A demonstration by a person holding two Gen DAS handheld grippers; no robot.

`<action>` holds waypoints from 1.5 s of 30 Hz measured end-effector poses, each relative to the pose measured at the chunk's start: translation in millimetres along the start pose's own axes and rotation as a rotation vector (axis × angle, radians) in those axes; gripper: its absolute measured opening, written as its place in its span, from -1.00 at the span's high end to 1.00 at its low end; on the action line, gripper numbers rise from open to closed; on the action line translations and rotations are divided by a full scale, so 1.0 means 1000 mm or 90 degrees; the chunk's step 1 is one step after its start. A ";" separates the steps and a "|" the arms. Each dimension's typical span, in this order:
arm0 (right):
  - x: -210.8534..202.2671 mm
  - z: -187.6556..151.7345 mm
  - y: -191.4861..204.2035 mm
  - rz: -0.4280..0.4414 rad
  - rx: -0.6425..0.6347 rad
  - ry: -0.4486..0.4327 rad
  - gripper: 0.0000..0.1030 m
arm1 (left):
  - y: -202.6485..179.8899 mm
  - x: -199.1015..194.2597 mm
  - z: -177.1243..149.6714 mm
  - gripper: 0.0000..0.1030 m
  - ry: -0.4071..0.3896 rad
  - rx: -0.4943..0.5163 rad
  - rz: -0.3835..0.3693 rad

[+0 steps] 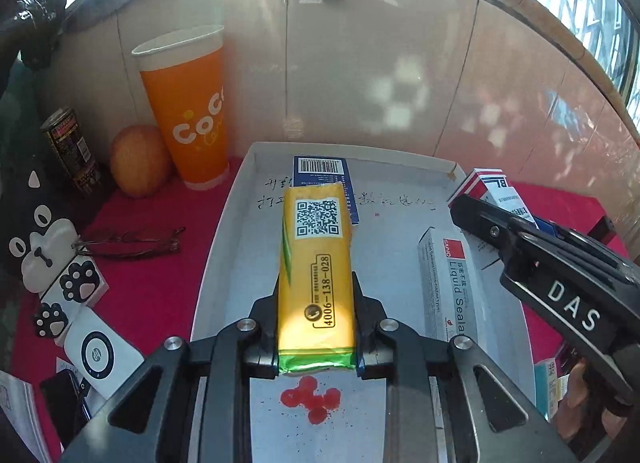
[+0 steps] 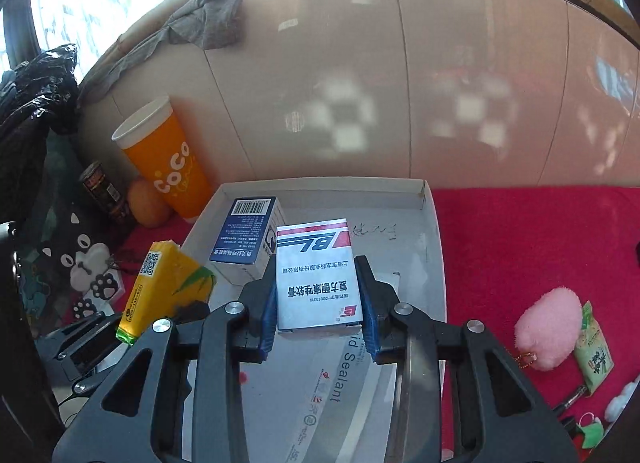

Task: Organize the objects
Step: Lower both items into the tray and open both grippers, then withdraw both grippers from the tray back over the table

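Note:
My left gripper (image 1: pixel 316 295) is shut on a yellow tissue pack (image 1: pixel 316 263) with a QR code, held over the white shallow box (image 1: pixel 224 231). The pack also shows at the left of the right wrist view (image 2: pixel 168 287). My right gripper (image 2: pixel 320 287) is shut on a white, red and blue BL medicine box (image 2: pixel 316 279), held over the same white box (image 2: pixel 434 247). In the left wrist view the right gripper (image 1: pixel 476 215) comes in from the right. A blue barcode box (image 1: pixel 320 173) and a Liquid Sealant box (image 1: pixel 444 283) lie inside.
An orange CoCo cup (image 1: pixel 192 111), an orange fruit (image 1: pixel 138 161), a dark can (image 1: pixel 70 147) and glasses (image 1: pixel 132 243) stand left of the box on the red cloth. A pink plush (image 2: pixel 548 327) and a green snack packet (image 2: pixel 594 351) lie to the right. A cardboard wall stands behind.

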State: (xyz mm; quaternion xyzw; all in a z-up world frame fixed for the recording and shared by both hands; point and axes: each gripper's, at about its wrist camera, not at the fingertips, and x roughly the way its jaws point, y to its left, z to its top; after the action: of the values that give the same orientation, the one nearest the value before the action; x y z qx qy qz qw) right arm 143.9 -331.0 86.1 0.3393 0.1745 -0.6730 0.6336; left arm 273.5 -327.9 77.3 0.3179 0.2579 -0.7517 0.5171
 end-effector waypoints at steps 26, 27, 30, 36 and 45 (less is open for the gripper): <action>-0.243 -0.067 -0.149 0.000 0.167 -0.263 -1.00 | -0.072 -0.118 -0.039 -1.00 -0.231 0.072 -0.180; -0.254 -0.077 -0.162 -0.017 0.182 -0.274 -1.00 | -0.082 -0.117 -0.047 -1.00 -0.225 0.083 -0.190; -0.260 -0.107 -0.191 -0.056 0.214 -0.255 -1.00 | -0.100 -0.105 -0.072 -1.00 -0.191 0.094 -0.214; -0.269 -0.136 -0.221 -0.108 0.183 -0.196 -1.00 | -0.132 -0.091 -0.096 -1.00 -0.102 0.164 -0.201; -0.221 -0.178 -0.242 -0.133 0.159 -0.083 -1.00 | -0.134 -0.083 -0.118 -1.00 -0.065 0.184 -0.200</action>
State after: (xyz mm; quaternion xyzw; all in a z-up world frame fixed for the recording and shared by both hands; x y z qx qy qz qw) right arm -56.9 -17.3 61.8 0.3511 0.0821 -0.7722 0.5232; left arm 193.7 -148.3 68.6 0.3061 0.1671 -0.8672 0.3554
